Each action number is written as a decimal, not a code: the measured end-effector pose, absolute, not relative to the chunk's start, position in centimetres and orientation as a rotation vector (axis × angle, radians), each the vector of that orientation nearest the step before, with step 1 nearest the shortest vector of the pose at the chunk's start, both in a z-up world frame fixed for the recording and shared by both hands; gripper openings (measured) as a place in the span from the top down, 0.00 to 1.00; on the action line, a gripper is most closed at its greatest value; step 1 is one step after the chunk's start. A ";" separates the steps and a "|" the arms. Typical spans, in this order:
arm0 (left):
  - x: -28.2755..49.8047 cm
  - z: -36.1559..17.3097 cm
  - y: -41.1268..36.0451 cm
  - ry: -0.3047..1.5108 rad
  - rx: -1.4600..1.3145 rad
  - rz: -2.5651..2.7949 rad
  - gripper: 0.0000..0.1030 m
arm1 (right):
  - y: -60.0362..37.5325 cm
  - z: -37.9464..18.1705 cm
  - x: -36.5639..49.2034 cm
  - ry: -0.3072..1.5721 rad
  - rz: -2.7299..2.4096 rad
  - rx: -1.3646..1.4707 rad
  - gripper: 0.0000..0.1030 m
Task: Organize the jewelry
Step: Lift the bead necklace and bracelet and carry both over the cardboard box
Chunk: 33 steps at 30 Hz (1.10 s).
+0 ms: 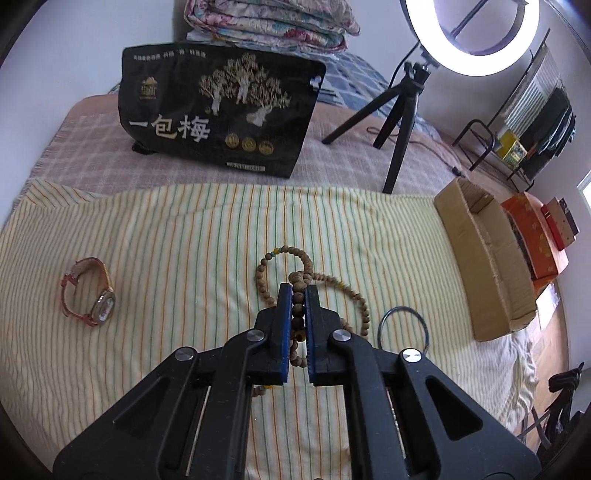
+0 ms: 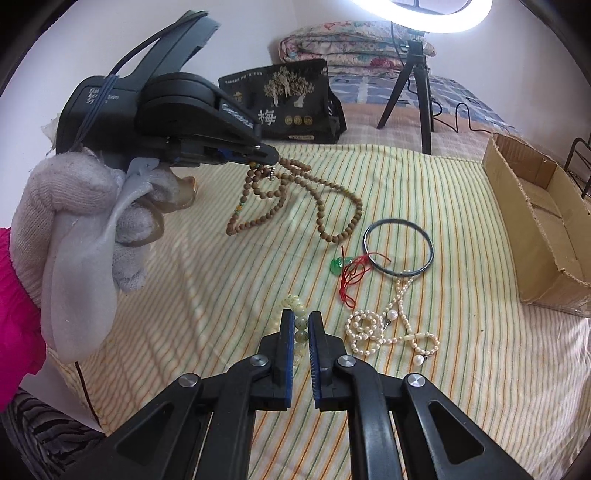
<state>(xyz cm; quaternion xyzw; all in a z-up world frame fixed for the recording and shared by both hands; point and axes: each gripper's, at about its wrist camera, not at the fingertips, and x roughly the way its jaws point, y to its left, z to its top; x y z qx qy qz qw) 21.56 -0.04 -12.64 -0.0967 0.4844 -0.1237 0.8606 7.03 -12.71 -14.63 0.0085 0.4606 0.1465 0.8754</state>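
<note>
My left gripper [image 1: 299,290] is shut on a long string of brown wooden beads [image 1: 308,263]. In the right wrist view the left gripper [image 2: 271,153] lifts one end of the wooden beads [image 2: 328,195] while the rest trails on the striped cloth [image 2: 207,236]. My right gripper [image 2: 301,317] is shut on a bracelet of pale green beads [image 2: 298,309], which runs between the blue pads. On the cloth to its right lie a pearl necklace [image 2: 384,325], a dark bangle [image 2: 398,246] and a green pendant on a red cord [image 2: 337,266]. A pink-strapped watch [image 1: 90,291] lies at the left.
An open cardboard box [image 1: 484,258] sits at the cloth's right edge, also visible in the right wrist view as the cardboard box [image 2: 535,218]. A black snack bag [image 1: 218,110], a ring light on a tripod [image 1: 402,107] and folded quilts [image 1: 269,22] stand behind. A gloved hand [image 2: 77,206] holds the left gripper.
</note>
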 end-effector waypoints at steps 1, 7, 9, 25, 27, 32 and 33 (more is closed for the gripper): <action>21.5 -12.2 0.2 1.011 -0.212 -0.261 0.96 | -12.9 -14.4 7.0 0.957 0.305 0.021 0.95; 20.6 -9.5 1.4 0.952 -0.253 -0.260 0.96 | -13.7 -12.6 6.1 0.926 0.303 0.026 0.95; 20.3 -8.7 1.5 0.930 -0.251 -0.261 0.96 | -13.9 -12.0 5.7 0.916 0.303 0.028 0.95; 18.2 -1.6 1.0 0.809 -0.316 -0.325 0.96 | -17.1 -6.6 4.2 0.811 0.308 0.083 0.95; 18.1 -0.3 0.5 0.790 -0.312 -0.340 0.96 | -17.7 -5.7 4.0 0.793 0.303 0.085 0.95; 17.8 2.2 -1.4 0.758 -0.299 -0.380 0.96 | -19.7 -4.1 4.1 0.760 0.283 0.084 0.95; 17.7 2.6 -1.8 0.753 -0.298 -0.387 0.96 | -20.1 -3.7 4.1 0.755 0.276 0.082 0.95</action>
